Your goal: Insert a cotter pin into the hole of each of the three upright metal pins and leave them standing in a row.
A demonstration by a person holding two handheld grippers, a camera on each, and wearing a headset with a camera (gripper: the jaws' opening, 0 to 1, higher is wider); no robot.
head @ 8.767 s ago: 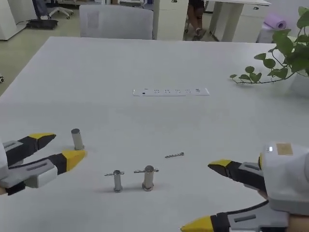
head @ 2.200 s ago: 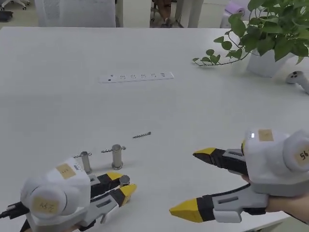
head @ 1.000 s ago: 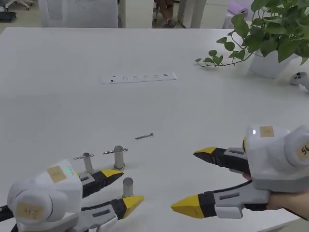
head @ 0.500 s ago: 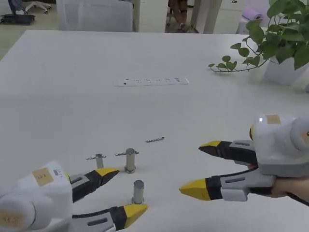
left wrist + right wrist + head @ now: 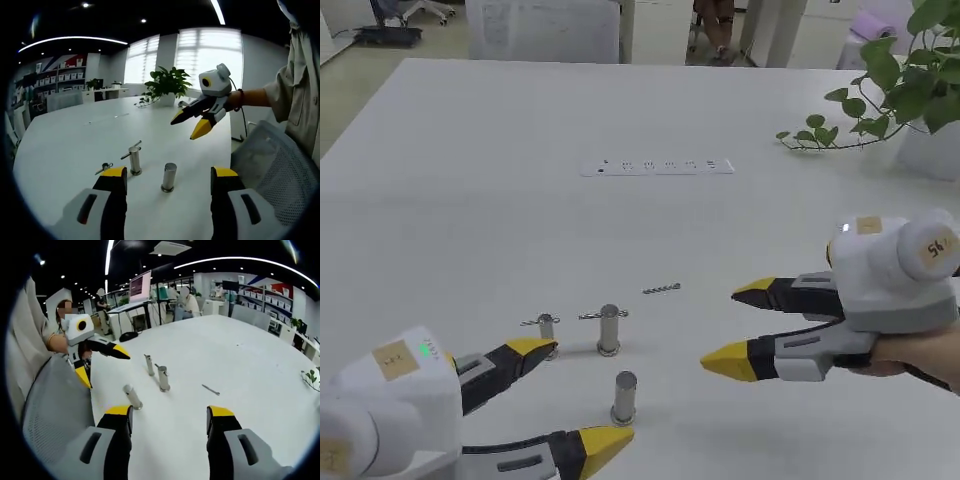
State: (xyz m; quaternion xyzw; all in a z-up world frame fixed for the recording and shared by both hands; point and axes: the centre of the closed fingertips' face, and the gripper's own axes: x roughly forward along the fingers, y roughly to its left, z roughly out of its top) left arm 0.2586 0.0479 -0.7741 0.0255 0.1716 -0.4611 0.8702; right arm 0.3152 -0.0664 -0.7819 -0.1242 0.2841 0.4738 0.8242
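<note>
The left gripper (image 5: 570, 395), jaws apart, has a bare metal pin (image 5: 624, 397) standing just ahead of its tips, untouched. Behind it stand a smaller pin (image 5: 548, 328) and a larger pin (image 5: 609, 330) (each with a cotter pin through its top). A loose cotter pin (image 5: 661, 289) lies on the table (image 5: 470, 200) beyond, the right gripper (image 5: 735, 325) hovering nearby, jaws apart, empty.

Front pin (image 5: 624, 396): stood on the table (image 5: 470, 200), just before the left hand-held gripper (image 5: 582, 392).
Left pin (image 5: 547, 328), right pin (image 5: 609, 330): set side by side behind it.
Loose cotter pin (image 5: 661, 289): laid behind those, rightward.
</note>
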